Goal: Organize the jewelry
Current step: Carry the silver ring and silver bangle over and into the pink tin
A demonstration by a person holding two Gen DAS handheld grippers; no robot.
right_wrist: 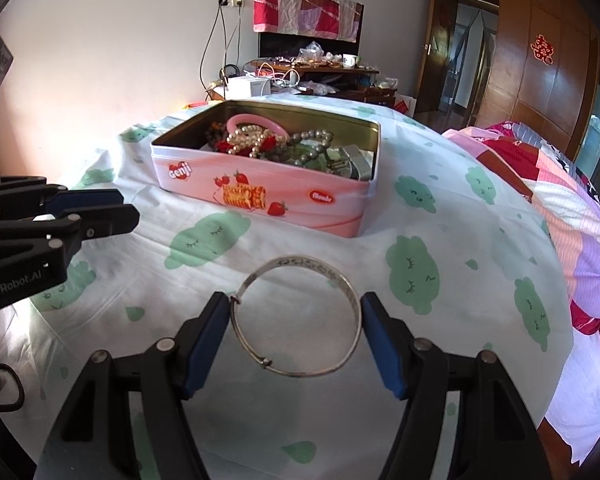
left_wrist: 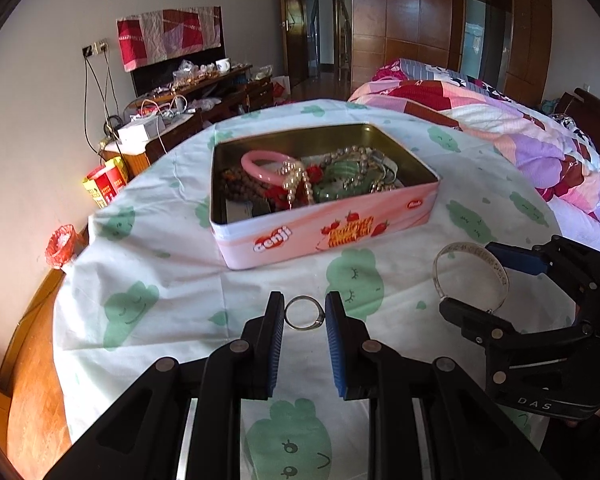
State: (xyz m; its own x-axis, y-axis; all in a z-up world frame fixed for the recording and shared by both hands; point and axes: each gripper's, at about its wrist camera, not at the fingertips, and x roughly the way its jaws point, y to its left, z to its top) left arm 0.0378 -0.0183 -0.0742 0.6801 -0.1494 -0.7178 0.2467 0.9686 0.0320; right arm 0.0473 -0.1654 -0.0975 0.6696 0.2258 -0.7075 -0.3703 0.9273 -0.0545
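Holding a small silver ring (left_wrist: 303,313) clamped between its pads, the left gripper (left_wrist: 303,316) hung over the cloth-covered table (left_wrist: 148,264), while the right gripper (right_wrist: 296,332) pinched a silver bangle (right_wrist: 296,318) across its width. Both pieces sat just short of the pink tin (left_wrist: 324,216), which already contained a pink bangle (left_wrist: 260,164), pearls and green and dark beads. By my judgement most sorting was done, with these two still to drop in. The tin read "Genji"; the left gripper's body read "GenRobot.AI", the right's "DAS".
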